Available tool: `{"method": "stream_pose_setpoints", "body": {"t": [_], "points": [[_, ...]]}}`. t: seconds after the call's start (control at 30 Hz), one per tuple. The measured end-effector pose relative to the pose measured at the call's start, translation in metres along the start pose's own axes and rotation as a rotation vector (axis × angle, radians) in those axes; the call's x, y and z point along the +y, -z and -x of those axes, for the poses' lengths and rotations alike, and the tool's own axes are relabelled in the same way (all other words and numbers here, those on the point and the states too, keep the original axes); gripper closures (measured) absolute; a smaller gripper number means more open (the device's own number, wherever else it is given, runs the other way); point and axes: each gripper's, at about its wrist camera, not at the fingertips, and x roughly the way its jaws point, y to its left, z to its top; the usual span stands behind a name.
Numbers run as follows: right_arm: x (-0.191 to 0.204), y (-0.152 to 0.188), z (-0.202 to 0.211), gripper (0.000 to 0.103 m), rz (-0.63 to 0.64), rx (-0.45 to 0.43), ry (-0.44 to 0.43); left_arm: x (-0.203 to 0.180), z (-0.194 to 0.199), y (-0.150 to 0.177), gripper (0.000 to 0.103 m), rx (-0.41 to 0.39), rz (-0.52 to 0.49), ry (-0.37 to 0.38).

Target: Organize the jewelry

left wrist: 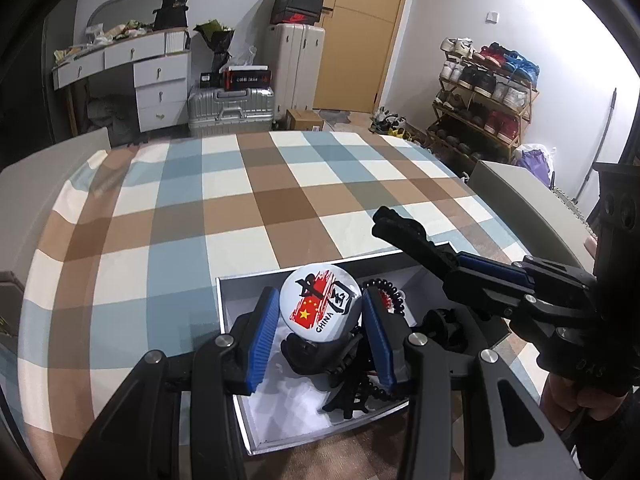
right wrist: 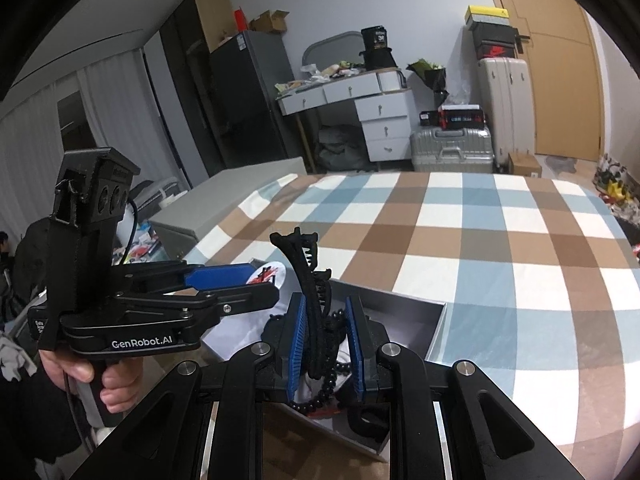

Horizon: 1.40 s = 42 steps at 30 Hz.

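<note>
A white box lies open on the checked cloth and holds jewelry. My left gripper is shut on a round white badge with a red flag and the word CHINA, held above the box. My right gripper is shut on a black toothed hair claw that sticks up between the blue pads. In the left wrist view the claw points up and left over the box's far right corner. A black bead bracelet and other black clips lie in the box.
The box sits near the table's front edge. The checked tablecloth stretches beyond it. A grey lid or board lies off the table's left side. Suitcases, a desk and a shoe rack stand behind.
</note>
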Motion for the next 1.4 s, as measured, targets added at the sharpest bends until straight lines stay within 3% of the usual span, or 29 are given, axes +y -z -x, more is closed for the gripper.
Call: {"method": "stream_pose_setpoints", "body": {"t": [0.3, 0.37, 0.43, 0.57, 0.63, 0.77, 0.9, 1.03, 1.2, 1.3, 1.4], "points": [[-0.006, 0.001, -0.004, 0.081, -0.052, 0.014, -0.022, 0.005, -0.002, 0.001, 0.066, -0.009, 0.033, 0.001], [-0.005, 0.0, 0.001, 0.077, -0.052, -0.006, -0.027, 0.005, -0.001, 0.001, 0.065, -0.013, 0.029, 0.007], [-0.003, -0.001, 0.009, 0.063, -0.053, -0.035, -0.022, 0.004, 0.001, 0.001, 0.058, -0.023, 0.024, -0.009], [0.0, -0.002, 0.022, 0.059, -0.049, -0.078, -0.007, 0.005, 0.01, 0.002, 0.049, -0.05, 0.034, -0.013], [0.001, -0.001, 0.027, 0.047, -0.052, -0.091, -0.003, 0.004, 0.013, 0.001, 0.049, -0.059, 0.036, -0.022], [0.007, 0.0, 0.042, 0.042, -0.046, -0.14, 0.001, -0.001, 0.022, 0.001, 0.047, -0.092, 0.015, -0.052], [0.015, 0.002, 0.059, 0.029, -0.032, -0.206, 0.022, -0.007, 0.038, 0.003, 0.043, -0.155, -0.002, -0.077], [0.023, 0.003, 0.075, 0.026, -0.01, -0.259, 0.037, -0.01, 0.056, 0.004, 0.022, -0.243, 0.013, -0.117], [0.039, 0.008, 0.099, 0.01, 0.051, -0.384, 0.094, -0.013, 0.075, 0.009, 0.017, -0.366, 0.025, -0.197], [0.046, 0.012, 0.111, 0.002, 0.07, -0.445, 0.11, -0.016, 0.086, 0.015, 0.002, -0.432, 0.037, -0.25], [0.055, 0.014, 0.118, 0.0, 0.096, -0.487, 0.143, -0.018, 0.096, 0.021, 0.001, -0.489, 0.038, -0.273]]}}
